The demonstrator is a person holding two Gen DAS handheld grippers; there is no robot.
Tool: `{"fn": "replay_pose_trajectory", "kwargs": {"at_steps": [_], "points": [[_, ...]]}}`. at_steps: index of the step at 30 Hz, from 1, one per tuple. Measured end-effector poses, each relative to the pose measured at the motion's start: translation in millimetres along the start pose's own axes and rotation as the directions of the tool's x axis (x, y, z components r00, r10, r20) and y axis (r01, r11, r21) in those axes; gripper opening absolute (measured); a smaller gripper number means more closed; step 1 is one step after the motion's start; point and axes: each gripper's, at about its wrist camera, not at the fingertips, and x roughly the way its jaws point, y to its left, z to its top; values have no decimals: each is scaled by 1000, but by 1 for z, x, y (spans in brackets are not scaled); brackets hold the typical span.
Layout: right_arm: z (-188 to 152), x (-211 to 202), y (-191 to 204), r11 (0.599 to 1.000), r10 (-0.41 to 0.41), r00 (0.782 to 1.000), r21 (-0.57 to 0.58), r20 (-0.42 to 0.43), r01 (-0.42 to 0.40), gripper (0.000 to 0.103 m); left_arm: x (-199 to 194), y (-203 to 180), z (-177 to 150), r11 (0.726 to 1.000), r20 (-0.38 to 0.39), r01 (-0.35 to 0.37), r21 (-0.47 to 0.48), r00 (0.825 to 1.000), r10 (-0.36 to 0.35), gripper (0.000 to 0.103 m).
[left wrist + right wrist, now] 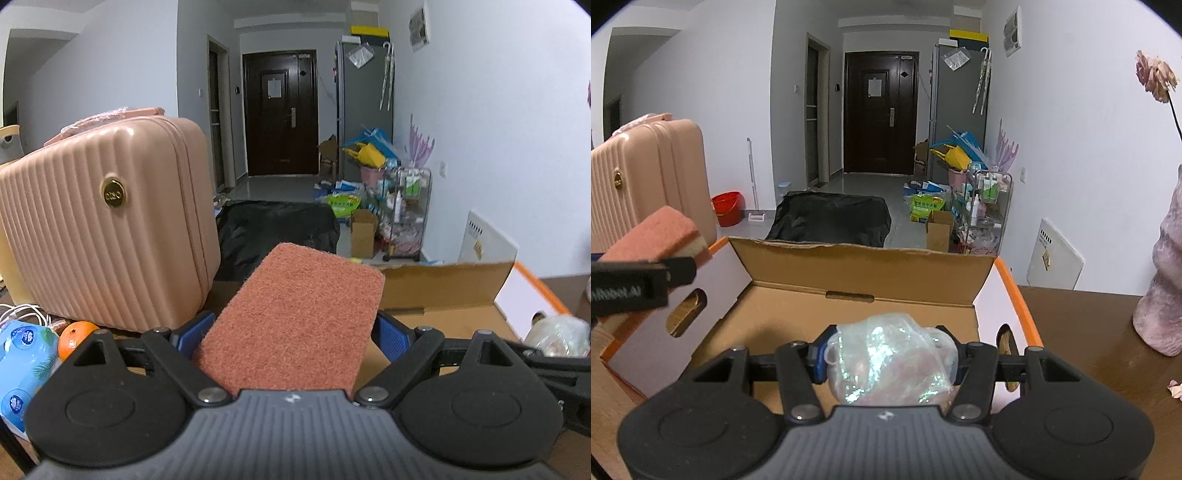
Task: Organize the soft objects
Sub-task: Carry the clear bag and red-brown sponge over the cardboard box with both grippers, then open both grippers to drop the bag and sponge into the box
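While the left gripper (291, 328) hangs above the near edge of the box (443, 282), its two blue pads (391, 334) press on the sides of a sponge (295, 317). The sponge is wide, so the fingers stand far apart, but they hold it firmly. Its rough reddish face looks up, and it sticks out forward past the fingertips. In the right wrist view the same sponge (661, 230) shows a pale yellow layer under the red one, and it sits over the left wall of the box (871, 266).

The right gripper (886, 356) holds a small bag (894, 360) of shiny clear film, crumpled, with something pink inside. Its fingers are about half closed and grip the bag from both sides. The bag hangs over the inside of the box, near its front. The box is open cardboard with white and orange outer walls and hand holes; its far flap stands up. I see nothing lying on its floor, but the gripper hides part of it.

A pink suitcase (107, 225) stands left of the box, close to it. Near the suitcase lie an orange (75, 338) and a blue tissue pack (24, 365). On the right, a pinkish vase (1163, 280) stands on the brown table (1082, 332), apart from the box.
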Motion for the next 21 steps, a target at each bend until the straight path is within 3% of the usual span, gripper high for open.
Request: {"fn": "replay_pose_trajectory", "kwargs": {"at_steps": [10,11,13,16,18,21], "points": [[-6,14,1,1000,-22,999,-2,-48,22,56,4,-1,-3,1000,-3,6,11,1000,-6,92],[-6,14,0,1000,-21,999,-1,-47,21,59,3,0,-3,1000,-1,3,12,1000,-3,94],[-6,14,1,1000,-24,999,-3,-48,24,78,2,2,-3,1000,0,9,0,1000,-9,99],[-5,13,0,999,-43,998,-6,-41,42,97,0,5,-2,999,8,13,-30,1000,-13,103],[-4,9,-2,999,-49,998,-2,-32,49,103,0,9,-1,999,7,16,-50,1000,-15,103],[-4,6,-5,999,-39,999,18,-28,40,103,3,13,-1,998,-5,9,-66,1000,-9,103]]}}
